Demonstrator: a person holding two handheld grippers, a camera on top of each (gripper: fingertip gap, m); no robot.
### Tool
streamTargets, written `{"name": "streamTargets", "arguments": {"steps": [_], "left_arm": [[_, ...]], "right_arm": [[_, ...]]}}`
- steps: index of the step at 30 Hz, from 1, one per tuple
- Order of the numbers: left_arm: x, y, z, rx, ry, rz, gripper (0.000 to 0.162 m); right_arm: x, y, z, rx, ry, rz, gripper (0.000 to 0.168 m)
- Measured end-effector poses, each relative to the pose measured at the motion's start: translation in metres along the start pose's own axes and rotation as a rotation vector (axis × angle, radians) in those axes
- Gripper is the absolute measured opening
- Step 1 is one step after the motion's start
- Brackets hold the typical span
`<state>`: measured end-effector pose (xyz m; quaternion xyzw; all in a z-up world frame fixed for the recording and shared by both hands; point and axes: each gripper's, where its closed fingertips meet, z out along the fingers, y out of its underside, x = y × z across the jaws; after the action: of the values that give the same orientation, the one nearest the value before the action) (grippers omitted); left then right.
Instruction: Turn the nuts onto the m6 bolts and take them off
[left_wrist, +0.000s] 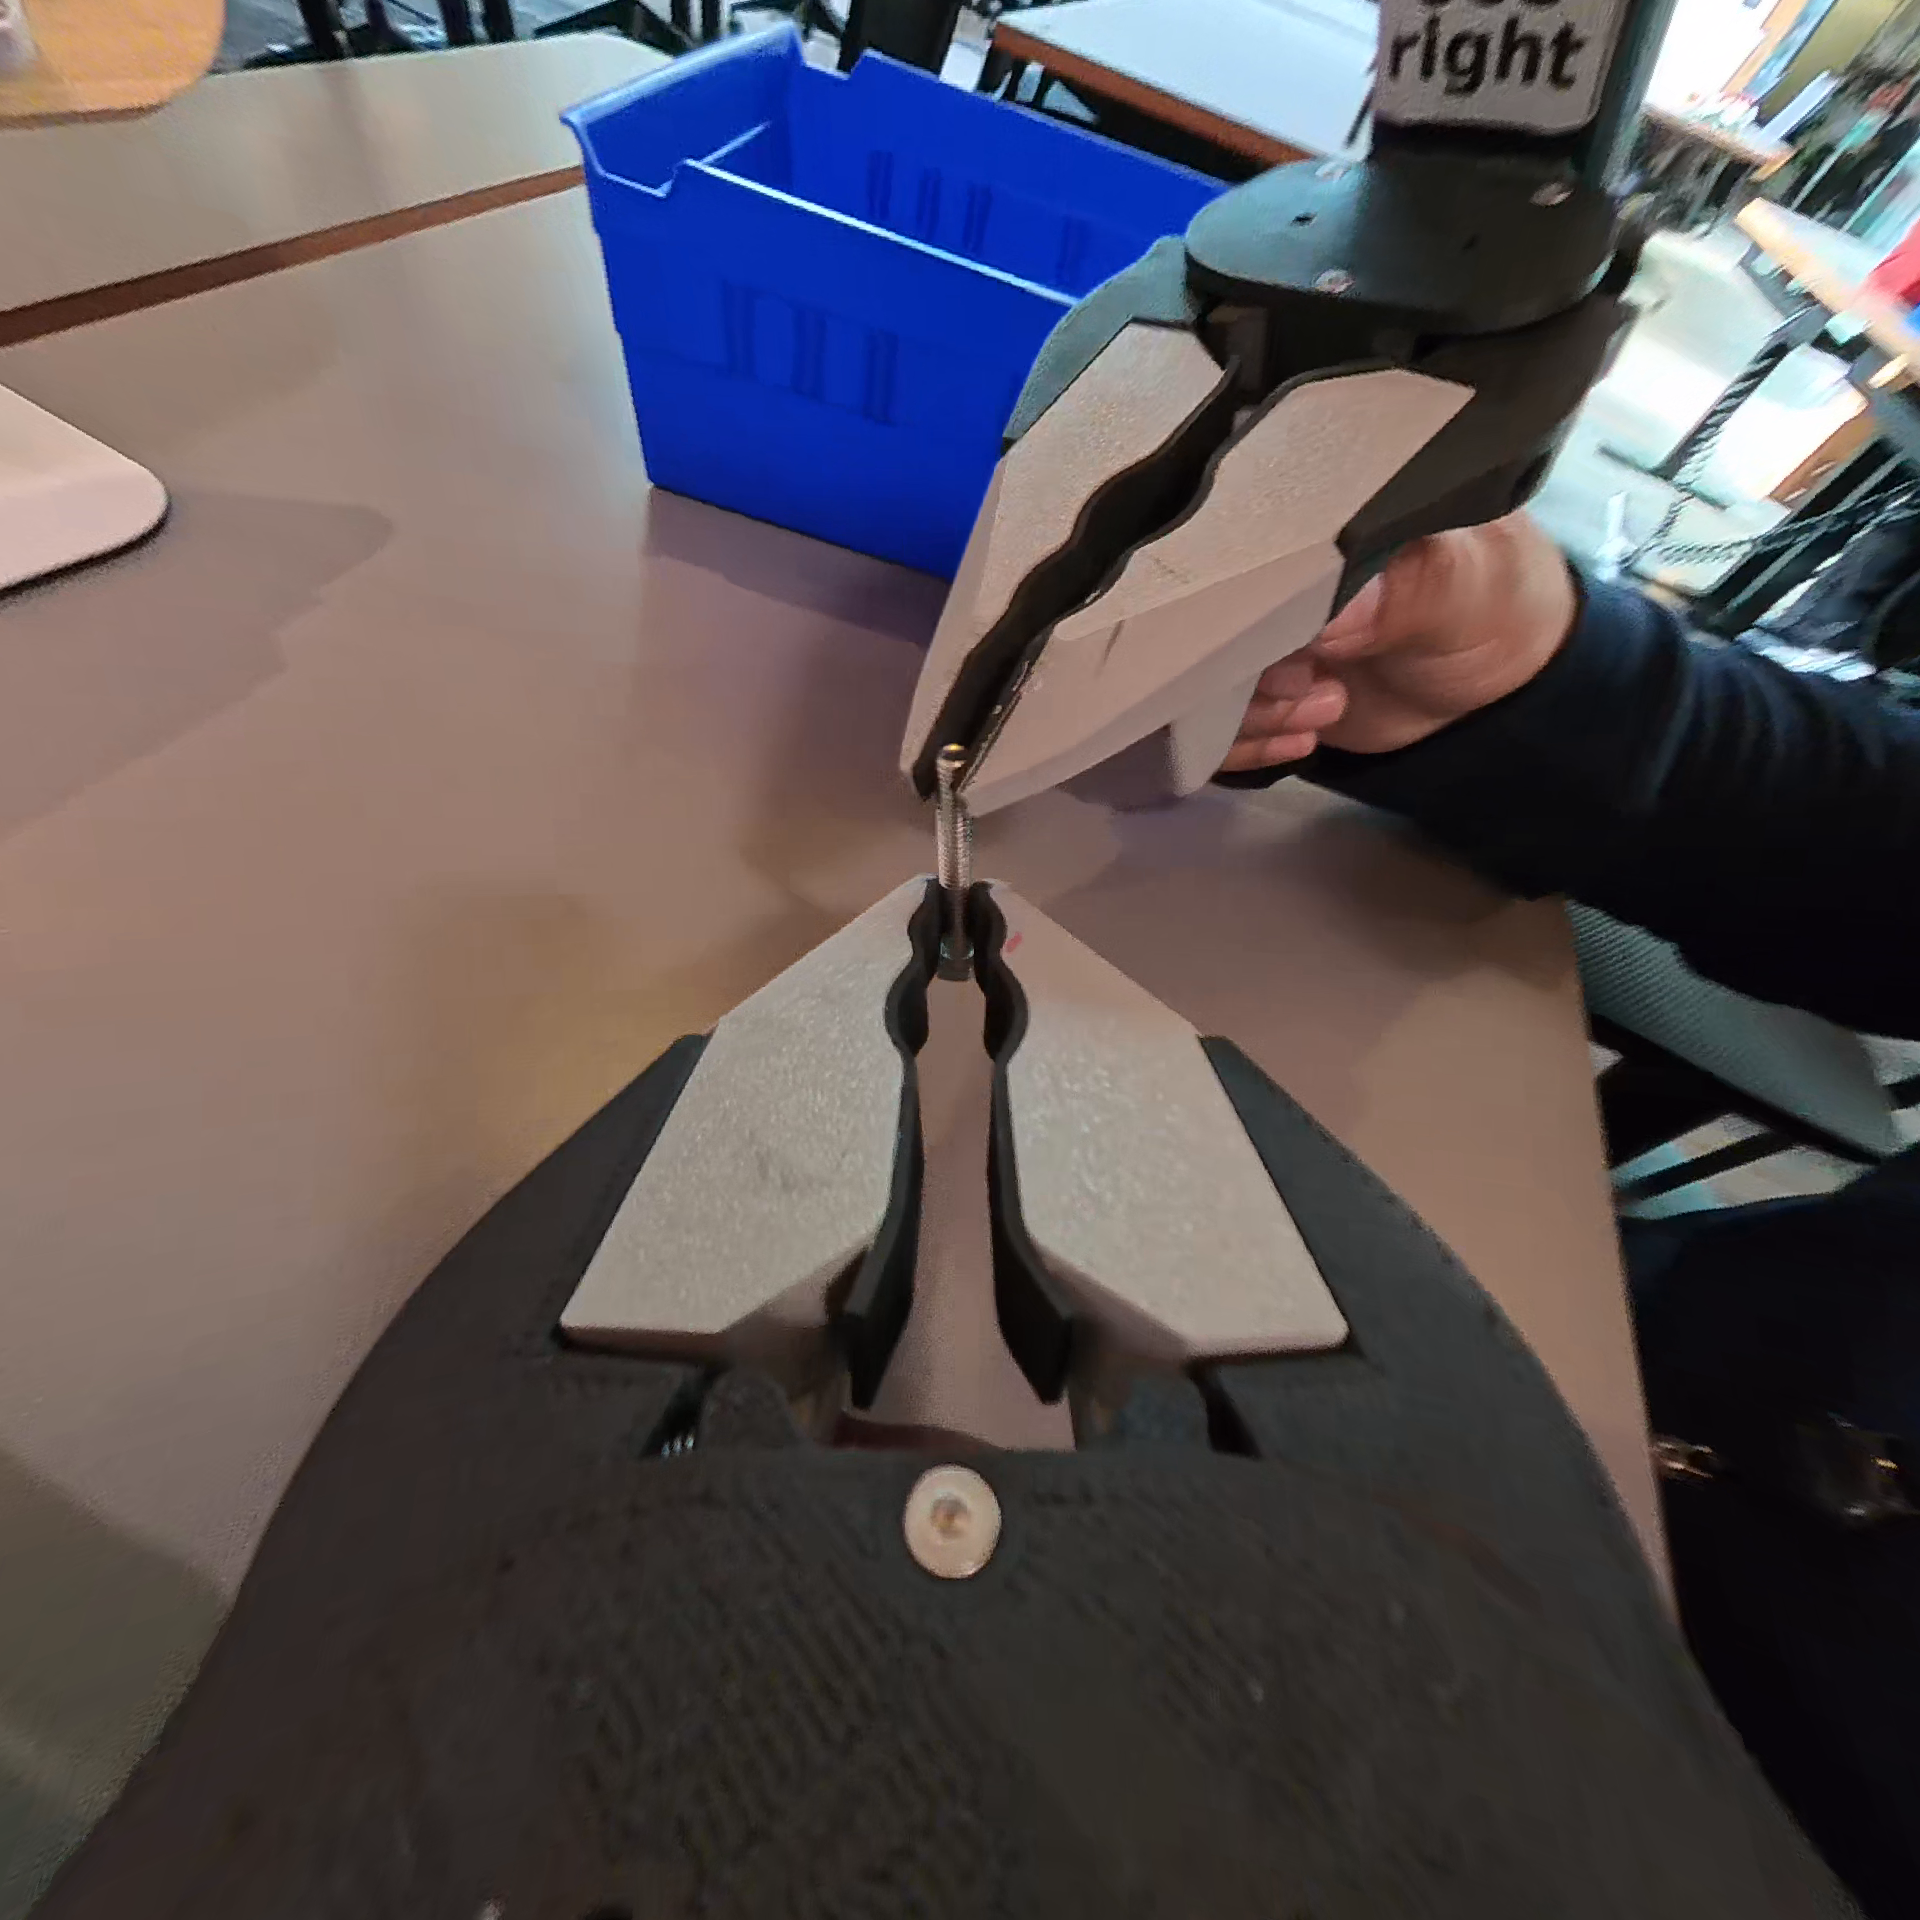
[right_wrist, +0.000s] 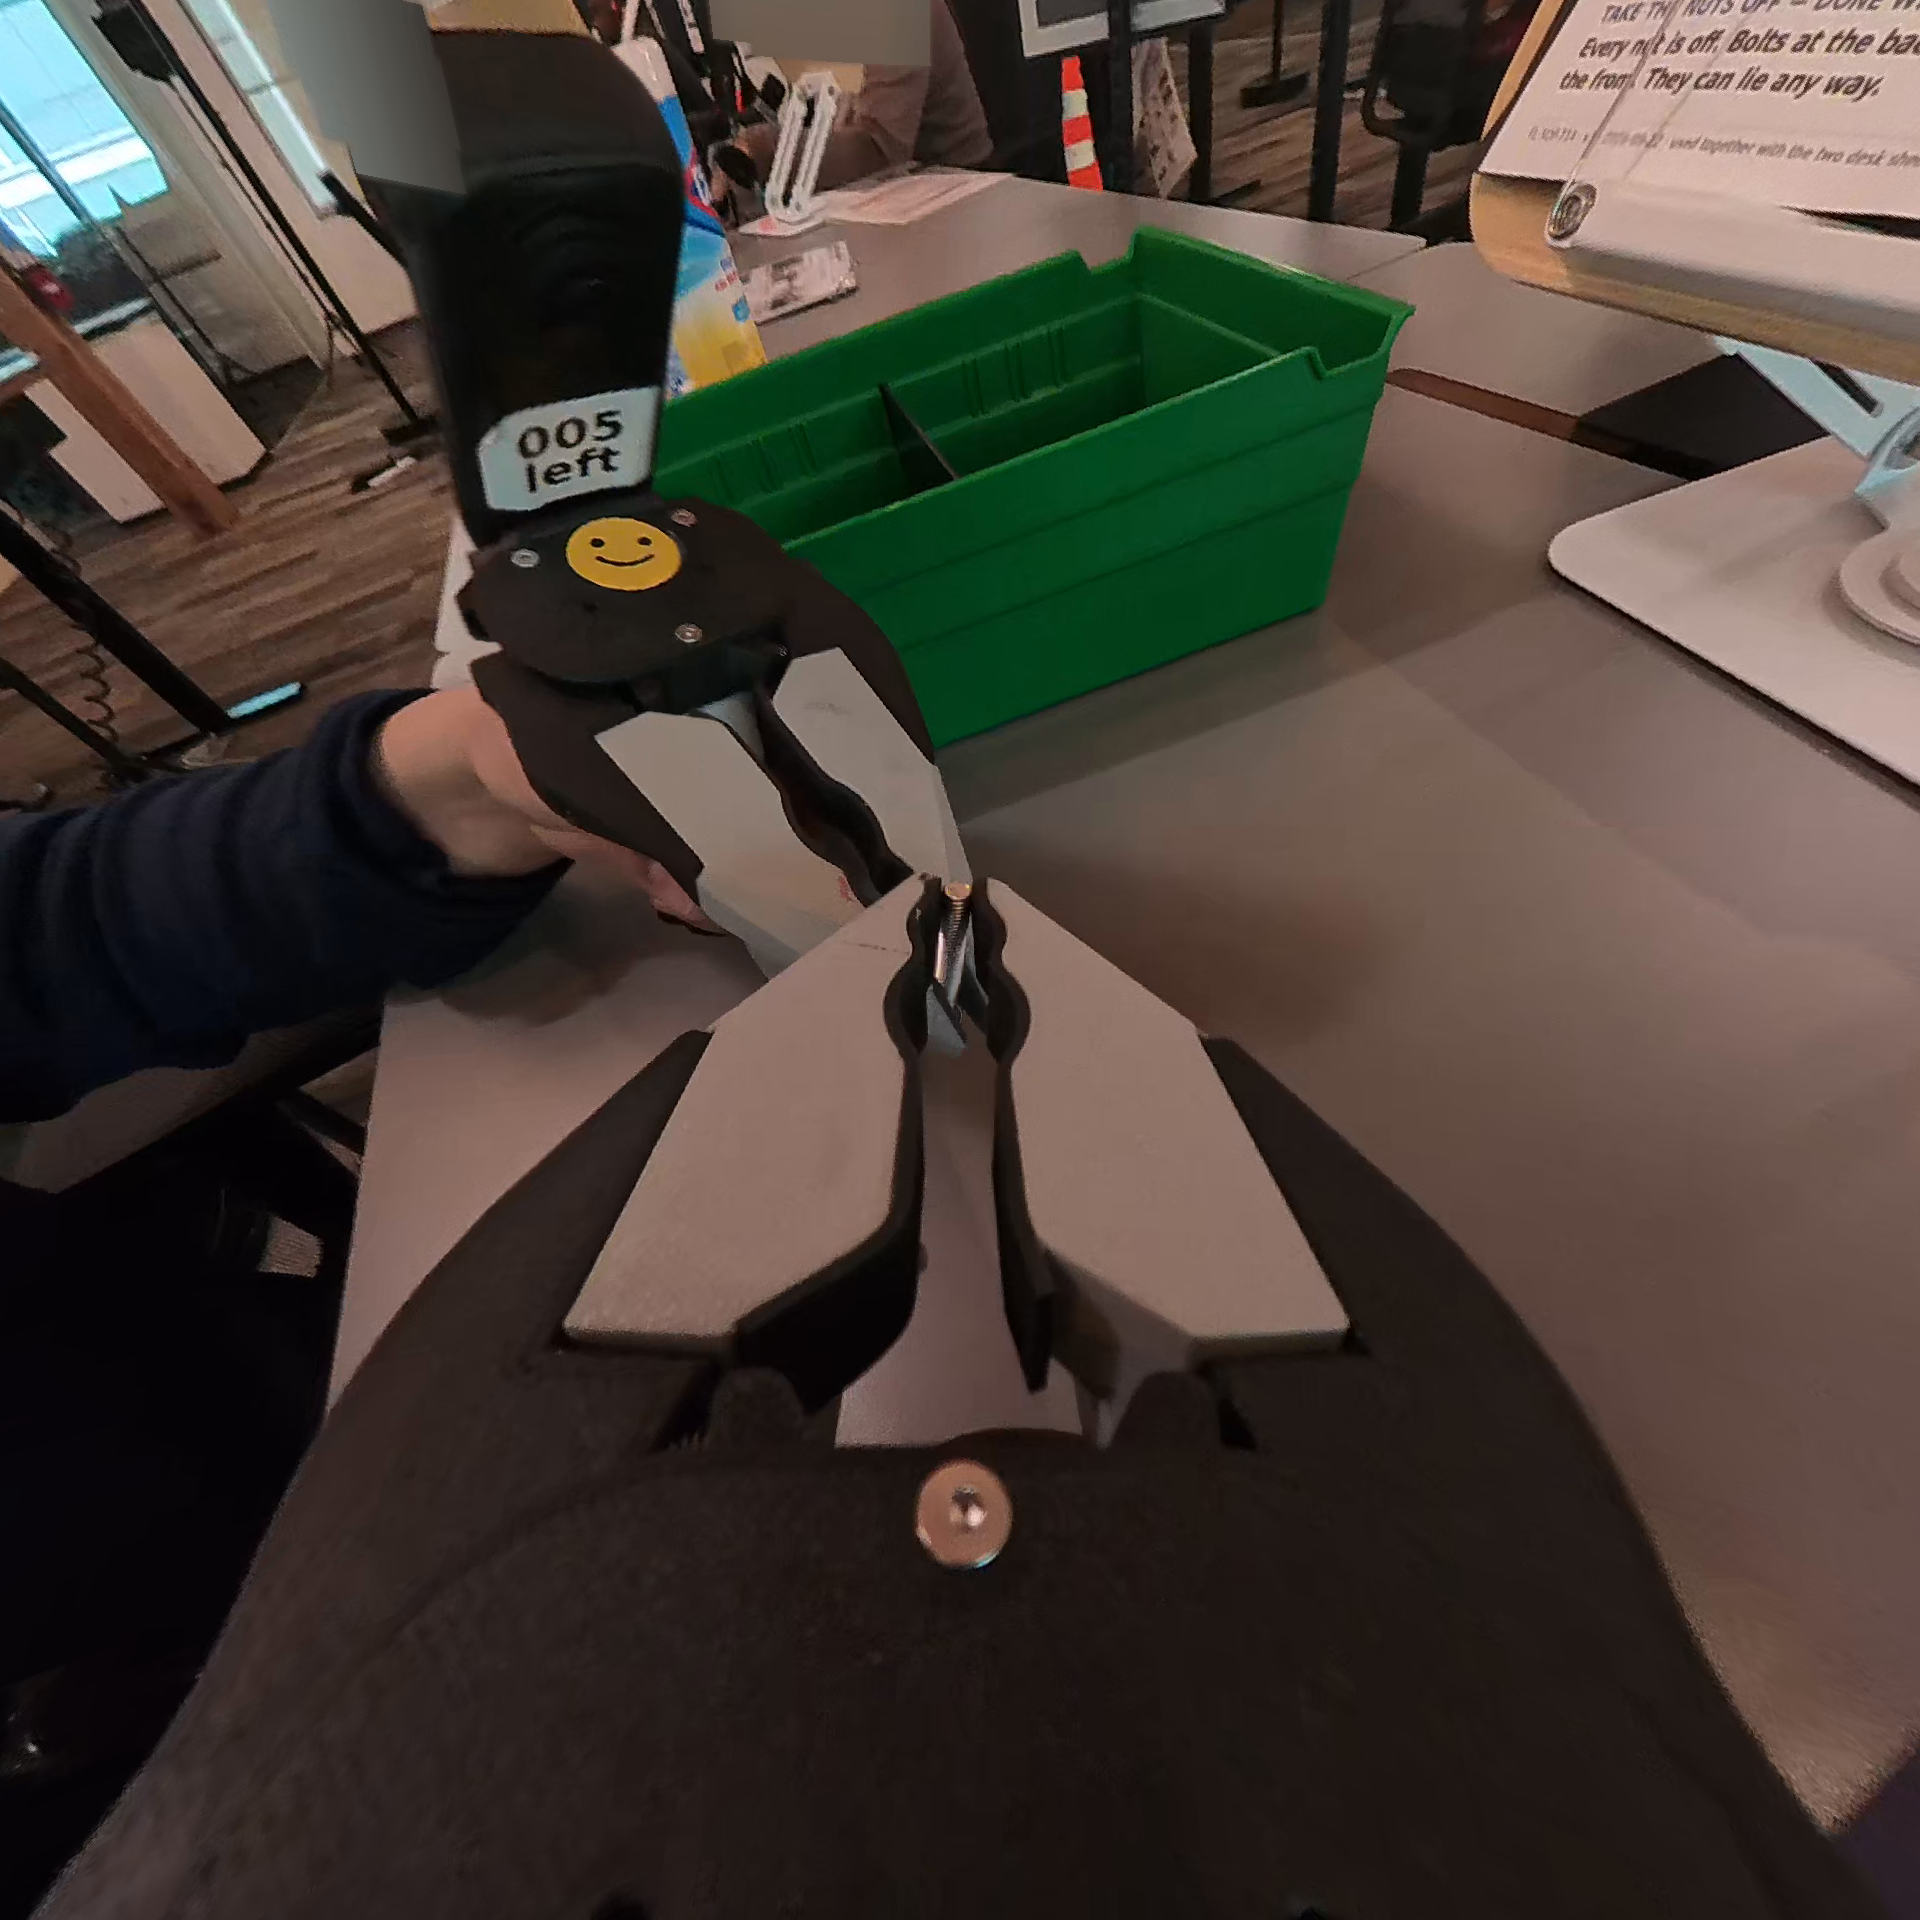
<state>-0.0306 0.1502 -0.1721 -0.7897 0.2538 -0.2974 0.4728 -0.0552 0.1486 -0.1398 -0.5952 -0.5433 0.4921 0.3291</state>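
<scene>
Bolt (left_wrist: 952, 831) being held at both ends above the table (left_wrist: 416, 831).

The left gripper (left_wrist: 952, 925) is pinching its lower end between nearly closed fingertips; the right gripper (left_wrist: 948, 764) is clamping the upper tip, with a blue bin (left_wrist: 831, 343) sitting beyond them.

A blue bin (left_wrist: 831, 343) stands on the bench (left_wrist: 364, 831) toward its far edge, with a divider across its inside. In the right wrist view a green bin (right_wrist: 1039, 540) sits toward the far edge, a dark divider (right_wrist: 920, 442) splitting it into compartments. A white stand base (right_wrist: 1745, 592) rests at the right edge, carrying a printed sheet (right_wrist: 1714, 114). An orange cone (right_wrist: 1081, 125) stands beyond the bench.
</scene>
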Motion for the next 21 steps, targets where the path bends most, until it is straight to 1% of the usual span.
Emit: {"name": "streamTargets", "arguments": {"steps": [4,7,9,14,21], "left_arm": [[0.011,-0.008,-0.003,0.053,0.102,-0.070,0.004],[0.017,-0.011,-0.005,0.075,0.156,-0.108,0.004],[0.017,-0.012,-0.005,0.082,0.166,-0.122,0.004],[0.012,-0.015,-0.007,0.096,0.151,-0.144,0.004],[0.017,-0.013,-0.007,0.088,0.170,-0.127,0.004]], "right_arm": [[-0.005,-0.005,-0.002,0.036,-0.057,0.044,0.006],[-0.010,-0.006,-0.002,0.045,-0.106,0.078,0.006],[-0.012,-0.007,-0.002,0.049,-0.121,0.091,0.002],[-0.007,-0.008,-0.005,0.051,-0.086,0.075,0.002],[-0.011,-0.008,-0.003,0.051,-0.110,0.085,0.002]]}}
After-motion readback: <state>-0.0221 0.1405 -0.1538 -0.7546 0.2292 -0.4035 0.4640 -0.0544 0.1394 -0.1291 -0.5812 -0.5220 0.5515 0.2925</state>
